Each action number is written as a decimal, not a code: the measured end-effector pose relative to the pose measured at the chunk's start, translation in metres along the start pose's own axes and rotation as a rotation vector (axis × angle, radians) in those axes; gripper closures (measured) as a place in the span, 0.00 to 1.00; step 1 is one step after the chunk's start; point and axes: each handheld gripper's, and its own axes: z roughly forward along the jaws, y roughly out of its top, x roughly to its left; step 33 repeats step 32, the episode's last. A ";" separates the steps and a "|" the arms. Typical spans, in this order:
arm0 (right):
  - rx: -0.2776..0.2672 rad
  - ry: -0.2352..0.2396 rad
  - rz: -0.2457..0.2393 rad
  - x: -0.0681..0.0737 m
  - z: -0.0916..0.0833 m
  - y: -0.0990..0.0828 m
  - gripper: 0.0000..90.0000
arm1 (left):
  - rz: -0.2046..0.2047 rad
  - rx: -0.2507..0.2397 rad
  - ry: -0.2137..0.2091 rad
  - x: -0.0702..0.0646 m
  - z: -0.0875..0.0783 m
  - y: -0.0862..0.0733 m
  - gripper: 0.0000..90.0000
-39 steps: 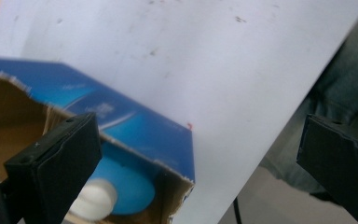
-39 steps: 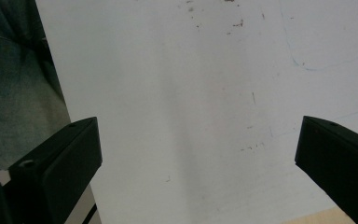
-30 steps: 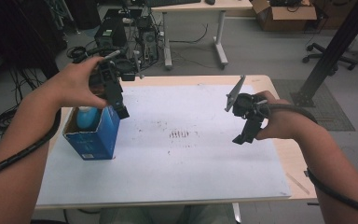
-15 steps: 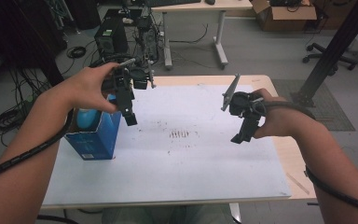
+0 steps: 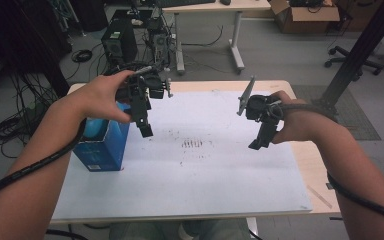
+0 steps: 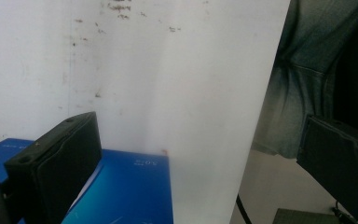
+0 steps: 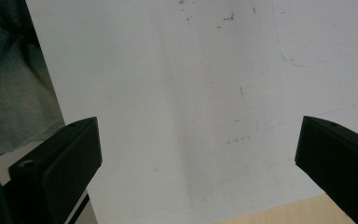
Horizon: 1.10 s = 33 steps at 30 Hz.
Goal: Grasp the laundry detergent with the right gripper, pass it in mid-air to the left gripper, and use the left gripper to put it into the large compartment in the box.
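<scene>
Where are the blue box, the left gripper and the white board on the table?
blue box (image 5: 101, 150), high view, on its front side wall.
left gripper (image 5: 145, 131), high view, at the jaws' tip, above the board.
white board (image 5: 205, 180), high view, on a bare near part.

Blue box (image 5: 101, 147) holding something light blue, perhaps a ball; white worktop (image 5: 190, 190) sheet speckled with dark marks; black jaws.

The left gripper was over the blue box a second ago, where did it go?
The left gripper rose off the blue box and swung right, over the white tabletop, open and empty. The box stayed put; the right gripper barely moved, jaws open.
</scene>
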 end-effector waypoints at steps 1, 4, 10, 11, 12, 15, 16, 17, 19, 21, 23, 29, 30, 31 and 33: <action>0.001 -0.001 0.000 -0.001 0.000 0.000 0.00 | 0.000 0.001 0.001 0.000 0.000 0.001 0.00; 0.003 -0.004 0.006 -0.002 -0.001 -0.001 0.00 | 0.001 -0.007 -0.002 -0.001 -0.001 0.004 0.00; 0.001 -0.004 -0.004 -0.003 0.001 0.002 0.00 | 0.006 -0.017 -0.007 -0.001 0.001 0.007 0.00; 0.003 -0.002 -0.005 -0.004 0.001 0.003 0.00 | 0.007 -0.018 -0.010 0.000 0.002 0.006 0.00; 0.002 -0.001 -0.001 -0.003 0.002 0.003 0.00 | 0.008 -0.019 -0.011 0.000 0.002 0.006 0.00; 0.006 0.000 -0.007 -0.004 0.003 0.005 0.00 | 0.010 -0.019 -0.009 0.001 0.003 0.006 0.00; 0.012 -0.001 -0.005 -0.004 0.003 0.005 0.00 | 0.008 -0.020 -0.009 0.001 0.003 0.006 0.00; 0.008 -0.002 -0.006 -0.004 0.003 0.005 0.00 | 0.010 -0.019 -0.011 0.002 0.002 0.006 0.00; 0.014 -0.002 -0.008 -0.005 0.002 0.005 0.00 | 0.013 -0.024 -0.006 0.003 0.002 0.005 0.00; 0.008 -0.002 -0.004 -0.005 0.002 0.005 0.00 | 0.012 -0.020 -0.010 0.003 0.002 0.005 0.00; 0.015 -0.005 -0.010 -0.006 0.002 0.006 0.00 | 0.011 -0.017 -0.012 0.004 0.002 0.005 0.00; 0.017 -0.004 -0.006 -0.006 0.001 0.007 0.00 | 0.008 -0.020 -0.011 0.006 0.003 0.004 0.00; 0.013 -0.004 -0.005 -0.006 0.001 0.008 0.00 | 0.002 -0.019 -0.010 0.006 0.003 0.004 0.00; 0.010 -0.006 -0.005 -0.005 0.001 0.008 0.00 | 0.001 -0.020 -0.010 0.006 0.002 0.005 0.00; 0.008 -0.004 -0.011 -0.006 0.001 0.009 0.00 | -0.001 -0.024 -0.011 0.007 0.002 0.005 0.00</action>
